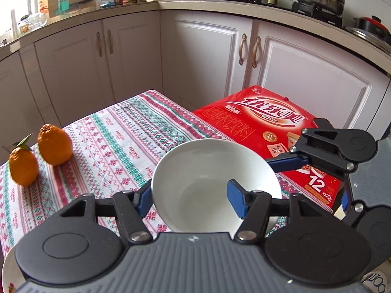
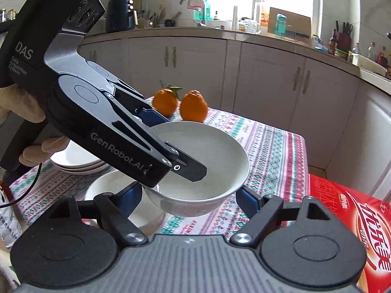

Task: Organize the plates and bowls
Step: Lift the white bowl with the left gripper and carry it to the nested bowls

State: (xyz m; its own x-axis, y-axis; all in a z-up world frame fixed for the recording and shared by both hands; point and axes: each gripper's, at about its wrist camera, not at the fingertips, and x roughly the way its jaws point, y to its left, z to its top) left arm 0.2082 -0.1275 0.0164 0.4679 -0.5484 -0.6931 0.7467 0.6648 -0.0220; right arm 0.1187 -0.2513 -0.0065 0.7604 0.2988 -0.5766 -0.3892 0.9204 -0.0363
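White porcelain is the business of the moment: the left gripper (image 1: 190,195) is clamped on the wall of a bowl (image 1: 215,171), one pad inside the bowl and the other outside its rim, and the bowl hangs clear of the patterned worktop (image 1: 110,141), tilted a little. In the right wrist view this same bowl sits between the fingers of the right gripper (image 2: 189,196), whose jaws stand apart on either side of it — whether the pads actually press its wall I cannot tell, since the bowl hides the contact.

I judge the step to be the carrying of one bowl toward its fellow. A second bowl (image 2: 110,190) rests on the cloth just below and to the left of the lifted one, and nesting the two looks like the aim. The next move would call for bringing the held bowl level over the resting one, lowering it squarely so the rims do not knock, then easing the left pads off the wall.

Counted:
- Bowls — two, one held, one on the cloth.
- Plates — a stack (image 2: 78,161) behind the second bowl; three rims seem to show, though the gripper hides part of it.
- Oranges (image 1: 39,151) — two, side by side at the far edge.
- Red carton (image 1: 264,131) — one, beside the worktop.
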